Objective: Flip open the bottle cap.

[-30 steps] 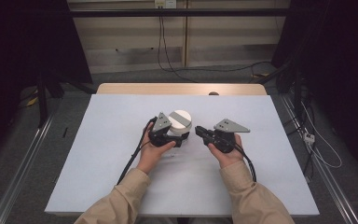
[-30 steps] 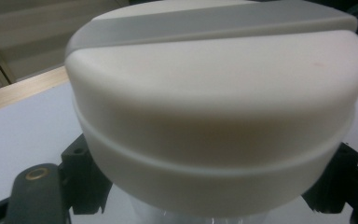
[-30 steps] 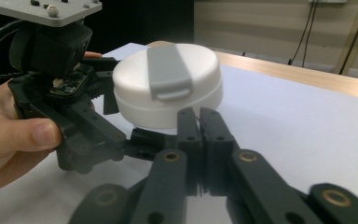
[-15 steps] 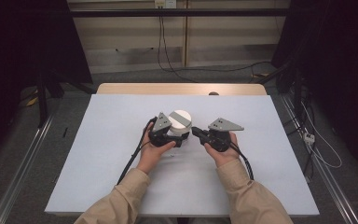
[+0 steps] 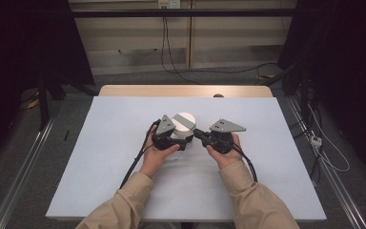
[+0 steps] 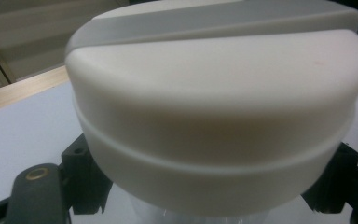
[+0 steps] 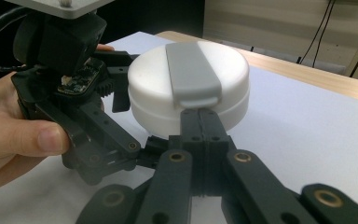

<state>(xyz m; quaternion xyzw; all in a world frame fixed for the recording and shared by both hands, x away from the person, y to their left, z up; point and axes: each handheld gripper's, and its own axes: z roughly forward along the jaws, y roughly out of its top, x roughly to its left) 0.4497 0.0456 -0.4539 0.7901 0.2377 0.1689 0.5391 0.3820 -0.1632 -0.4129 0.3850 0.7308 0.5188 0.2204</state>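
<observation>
A round white container (image 5: 183,124) with a grey strip (image 7: 191,70) across its lid stands at the middle of the white table (image 5: 100,157). My left gripper (image 5: 183,139) is shut on the container just under the lid (image 6: 214,107), with one black jaw on each side of it. My right gripper (image 5: 198,133) comes in from the right, shut. Its jaws are pressed together, and their tips (image 7: 199,116) touch the lid's side right below the end of the grey strip. Nothing shows between them. In the right gripper view the left gripper (image 7: 121,95) and the hand (image 7: 14,135) holding it are at the left.
The white table has bare surface all around the container. A wooden edge (image 5: 186,90) runs along its far side. Each gripper's black cable (image 5: 136,164) trails back toward the person. Cables lie on the floor beyond and to the right.
My right gripper has edged a little to the left, up to the container's lid. The left gripper and the container have stayed in place.
</observation>
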